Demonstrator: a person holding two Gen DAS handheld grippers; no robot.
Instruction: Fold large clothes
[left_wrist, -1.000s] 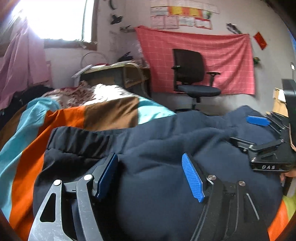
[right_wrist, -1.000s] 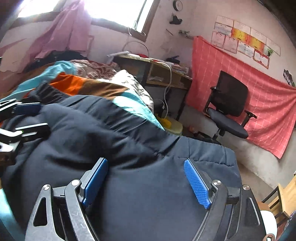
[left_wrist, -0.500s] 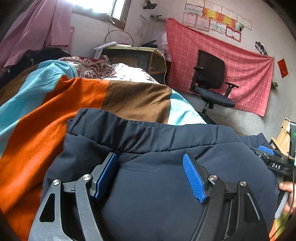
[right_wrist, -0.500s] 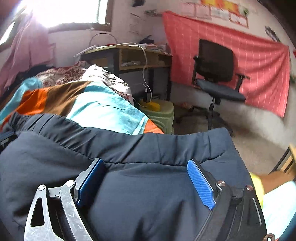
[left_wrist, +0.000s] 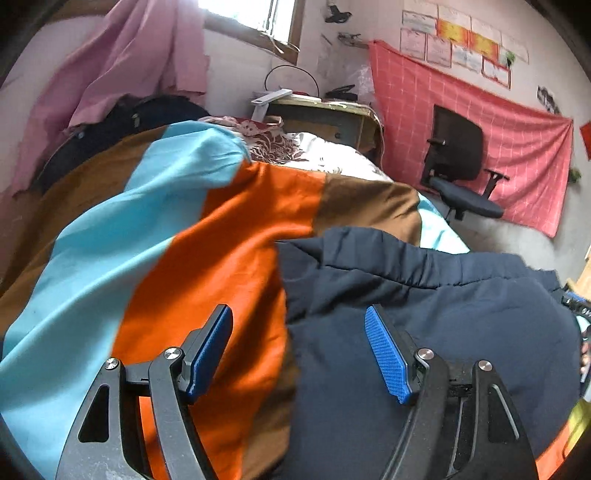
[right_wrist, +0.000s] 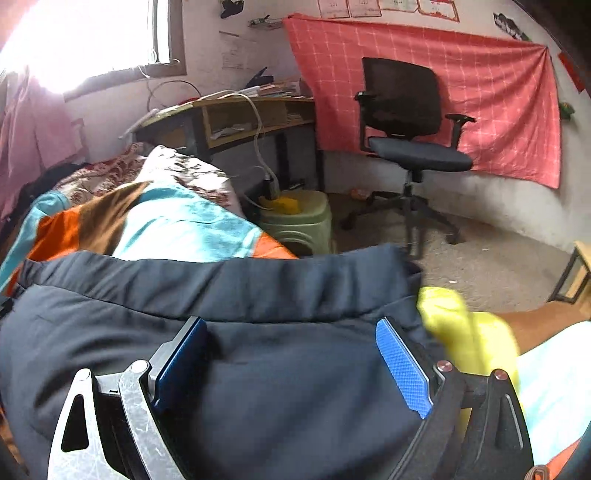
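The navy trousers (right_wrist: 258, 350) look thick, soft and floppy on the bed (left_wrist: 110, 258); best gripped at the waistband (right_wrist: 221, 280). Both the left gripper (left_wrist: 299, 350) and right gripper (right_wrist: 291, 362) gape wide, holding nothing.

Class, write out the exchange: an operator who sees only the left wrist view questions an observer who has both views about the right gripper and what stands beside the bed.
Operator: Is the right gripper holding the dark garment?
Observer: No. It is open, jaws wide apart over the garment.
Operator: What lies ahead of it?
Observer: The garment's waistband runs across just beyond the fingertips.
Operator: Anything beside the bed?
Observer: A green stool with something yellow on top.
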